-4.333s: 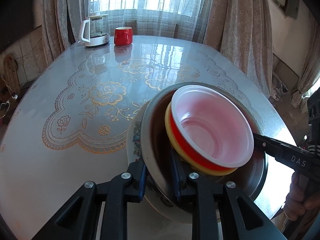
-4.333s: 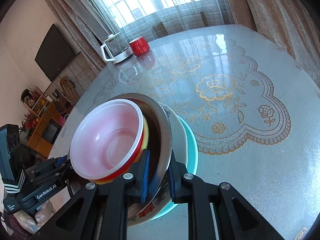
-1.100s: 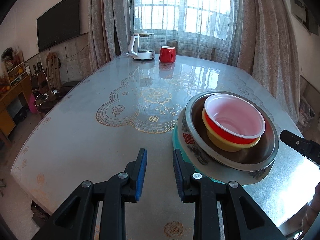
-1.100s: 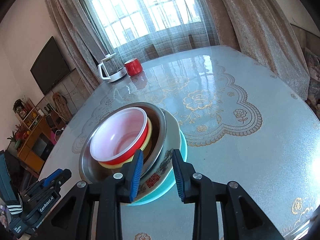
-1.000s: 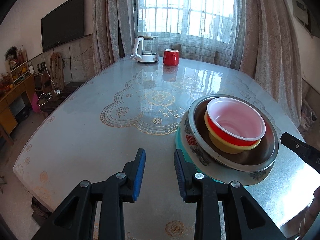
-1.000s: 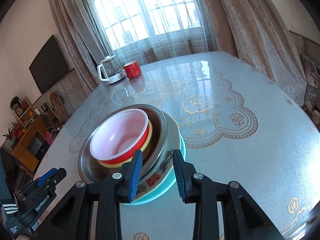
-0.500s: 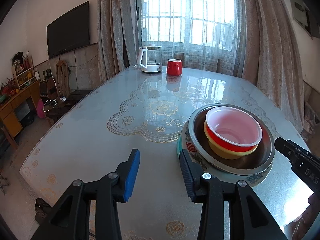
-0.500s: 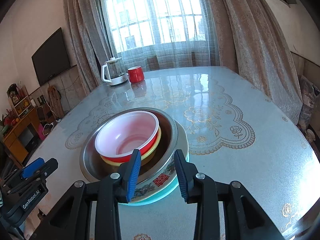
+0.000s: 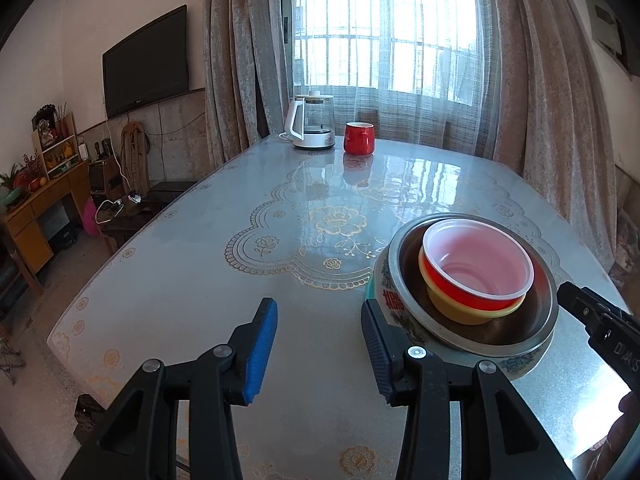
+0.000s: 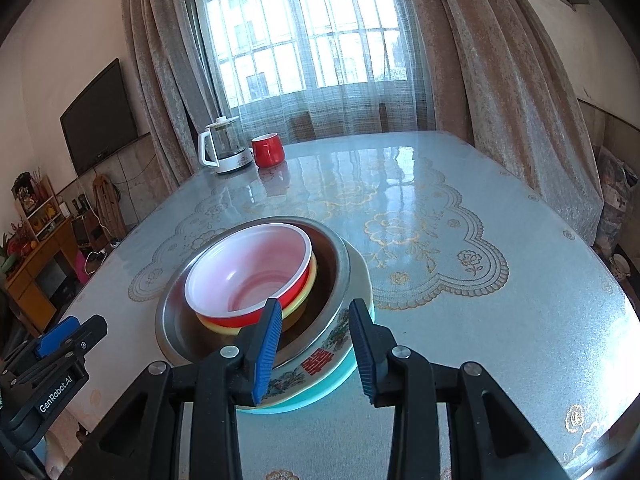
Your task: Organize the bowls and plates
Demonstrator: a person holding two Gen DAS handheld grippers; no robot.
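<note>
A nested stack stands on the table: a red bowl with white inside (image 9: 478, 268) (image 10: 250, 276) in a yellow bowl (image 9: 460, 310), in a steel bowl (image 9: 540, 326) (image 10: 176, 332), on a patterned white plate (image 10: 320, 360) over a teal plate (image 10: 332, 386). My left gripper (image 9: 318, 330) is open and empty, left of the stack and clear of it. My right gripper (image 10: 314, 330) is open and empty, raised in front of the stack's near rim. The other gripper's tip shows at each view's edge.
A glass kettle (image 9: 312, 126) (image 10: 224, 148) and a red mug (image 9: 359, 137) (image 10: 268, 149) stand at the table's far end by the curtained window. The table (image 9: 180, 280) has a glossy lace-patterned top. Its near edge lies just below the grippers.
Both grippers let go of the steel bowl's rim, opened, and drew back and up from the stack. The stack now rests flat on the table.
</note>
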